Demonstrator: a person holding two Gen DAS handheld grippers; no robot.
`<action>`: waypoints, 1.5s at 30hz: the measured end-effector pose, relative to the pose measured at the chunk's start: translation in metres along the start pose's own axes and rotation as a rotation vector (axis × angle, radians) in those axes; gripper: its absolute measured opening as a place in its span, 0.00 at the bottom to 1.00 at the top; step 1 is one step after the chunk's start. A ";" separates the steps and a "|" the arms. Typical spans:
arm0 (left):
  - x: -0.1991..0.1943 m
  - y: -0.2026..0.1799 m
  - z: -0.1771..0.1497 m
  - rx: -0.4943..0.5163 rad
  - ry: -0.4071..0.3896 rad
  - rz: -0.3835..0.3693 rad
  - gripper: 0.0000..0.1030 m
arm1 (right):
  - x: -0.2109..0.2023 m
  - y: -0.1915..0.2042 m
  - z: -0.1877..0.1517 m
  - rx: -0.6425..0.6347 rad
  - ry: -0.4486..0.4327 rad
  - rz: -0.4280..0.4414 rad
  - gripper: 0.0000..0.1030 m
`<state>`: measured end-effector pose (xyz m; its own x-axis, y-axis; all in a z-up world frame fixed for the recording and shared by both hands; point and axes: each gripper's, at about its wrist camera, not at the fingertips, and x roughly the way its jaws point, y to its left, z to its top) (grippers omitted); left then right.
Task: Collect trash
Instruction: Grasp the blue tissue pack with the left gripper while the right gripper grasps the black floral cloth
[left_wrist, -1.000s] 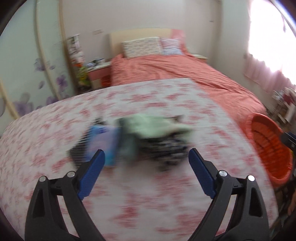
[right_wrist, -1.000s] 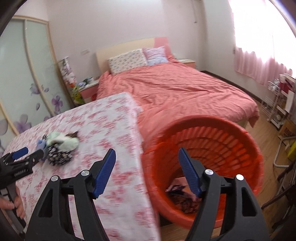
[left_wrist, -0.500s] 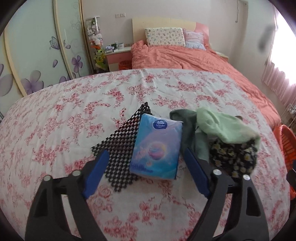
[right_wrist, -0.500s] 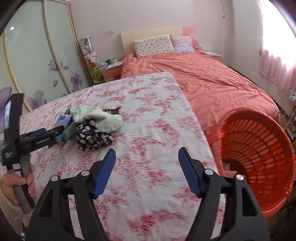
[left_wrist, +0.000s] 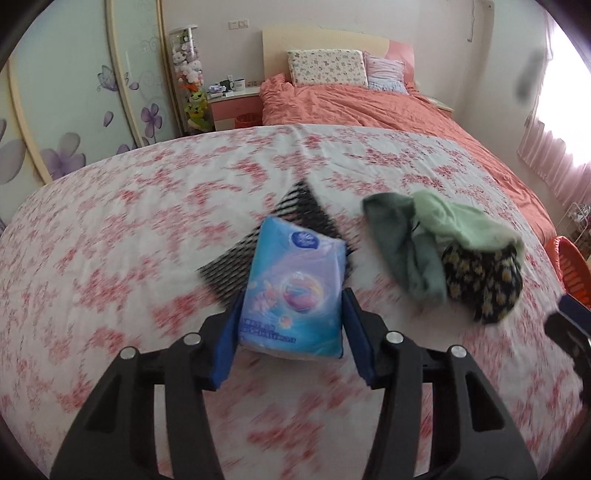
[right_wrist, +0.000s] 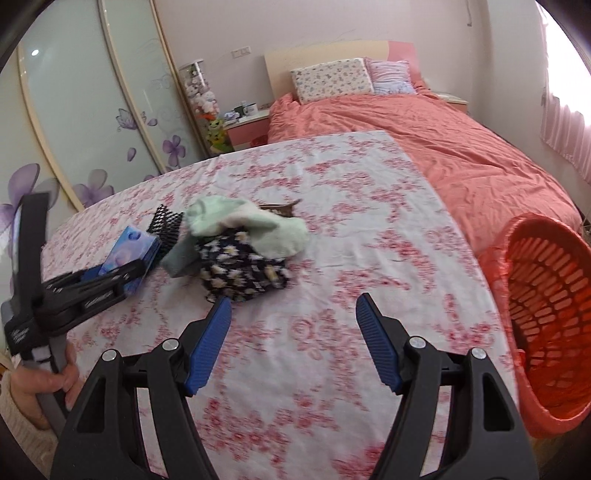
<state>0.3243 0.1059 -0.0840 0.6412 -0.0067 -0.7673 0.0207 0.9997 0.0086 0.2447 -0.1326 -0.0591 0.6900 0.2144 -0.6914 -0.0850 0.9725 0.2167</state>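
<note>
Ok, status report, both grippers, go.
Left gripper jaws closed on blue tissue pack. Right gripper open, holding nothing, above the table. Cloth pile beside the pack; orange basket off the table's right edge.

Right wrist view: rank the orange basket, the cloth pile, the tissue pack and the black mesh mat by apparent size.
1. orange basket, nearest, so probably exaggerated.
2. cloth pile.
3. tissue pack, partly behind the left gripper.
4. black mesh mat, mostly covered; true size unsure.

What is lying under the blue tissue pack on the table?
A black mesh mat lies under the blue tissue pack, showing behind it and at its left. The pack, held by the left tool, covers the rest.
</note>
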 end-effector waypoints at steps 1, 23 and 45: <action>-0.005 0.007 -0.004 -0.006 -0.003 0.007 0.50 | 0.002 0.004 0.001 0.000 0.001 0.009 0.67; -0.006 0.054 -0.031 -0.080 0.046 0.039 0.58 | 0.011 -0.012 0.002 0.041 -0.001 -0.077 0.05; -0.002 0.057 -0.025 -0.085 0.054 0.032 0.63 | 0.022 -0.028 0.011 0.040 0.028 -0.086 0.51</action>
<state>0.3049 0.1635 -0.0979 0.5982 0.0237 -0.8010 -0.0657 0.9976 -0.0196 0.2702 -0.1559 -0.0727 0.6729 0.1333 -0.7277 0.0028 0.9832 0.1826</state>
